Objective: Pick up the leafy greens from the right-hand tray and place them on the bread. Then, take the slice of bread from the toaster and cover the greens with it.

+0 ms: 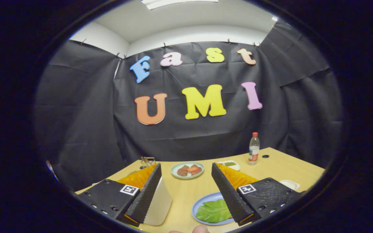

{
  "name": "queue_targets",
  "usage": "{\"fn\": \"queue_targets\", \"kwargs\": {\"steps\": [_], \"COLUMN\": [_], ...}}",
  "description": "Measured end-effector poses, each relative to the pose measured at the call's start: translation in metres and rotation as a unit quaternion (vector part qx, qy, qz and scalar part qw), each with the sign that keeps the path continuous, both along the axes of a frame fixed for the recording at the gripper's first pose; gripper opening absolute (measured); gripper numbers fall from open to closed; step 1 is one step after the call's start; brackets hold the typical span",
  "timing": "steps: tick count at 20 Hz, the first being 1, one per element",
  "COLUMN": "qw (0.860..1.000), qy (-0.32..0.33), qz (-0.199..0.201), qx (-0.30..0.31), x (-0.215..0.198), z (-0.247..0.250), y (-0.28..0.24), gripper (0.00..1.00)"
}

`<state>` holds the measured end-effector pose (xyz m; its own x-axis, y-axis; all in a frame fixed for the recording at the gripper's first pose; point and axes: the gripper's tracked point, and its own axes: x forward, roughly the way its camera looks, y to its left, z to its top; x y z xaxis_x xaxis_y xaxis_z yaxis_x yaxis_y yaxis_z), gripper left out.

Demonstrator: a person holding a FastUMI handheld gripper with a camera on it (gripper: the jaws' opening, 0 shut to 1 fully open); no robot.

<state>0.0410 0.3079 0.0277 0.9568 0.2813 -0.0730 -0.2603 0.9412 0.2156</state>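
My gripper (185, 166) is open and held above the wooden table (186, 191), with nothing between its fingers. A green leaf (214, 211) lies on a light blue plate (197, 204) low between the fingers, its right side hidden under the right finger (228, 191). A white rounded body (159, 202), possibly the toaster, stands right against the left finger (146, 192); I cannot tell whether bread is in it.
Beyond the fingertips sits a pale plate (176, 173) with red and brown food pieces. A small white dish (235, 165) with something green and a red-capped bottle (254, 149) stand farther right. A white tray edge (290, 184) is at the right. A small wire rack (147, 160) stands behind the left finger.
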Motion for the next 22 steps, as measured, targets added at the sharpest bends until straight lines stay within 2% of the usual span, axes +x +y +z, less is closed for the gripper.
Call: {"fn": "queue_targets", "kwargs": {"steps": [3, 8, 14, 16, 17, 22], "qw": [1.000, 0.998, 0.993, 0.990, 0.989, 0.986], "qy": [-0.001, 0.023, 0.074, 0.098, 0.110, 0.136], "qz": [0.023, 0.014, 0.026, 0.025, 0.023, 0.010], "qx": [-0.015, -0.051, -0.088, -0.095, -0.096, -0.092], "x": [-0.006, 0.008, 0.024, 0.028, 0.029, 0.038], "z": [-0.002, -0.032, -0.068, -0.079, -0.084, -0.092], "y": [0.048, 0.094, 0.131, 0.134, 0.134, 0.129], "gripper": [0.95, 0.96, 0.93, 0.86, 0.78, 0.35]}}
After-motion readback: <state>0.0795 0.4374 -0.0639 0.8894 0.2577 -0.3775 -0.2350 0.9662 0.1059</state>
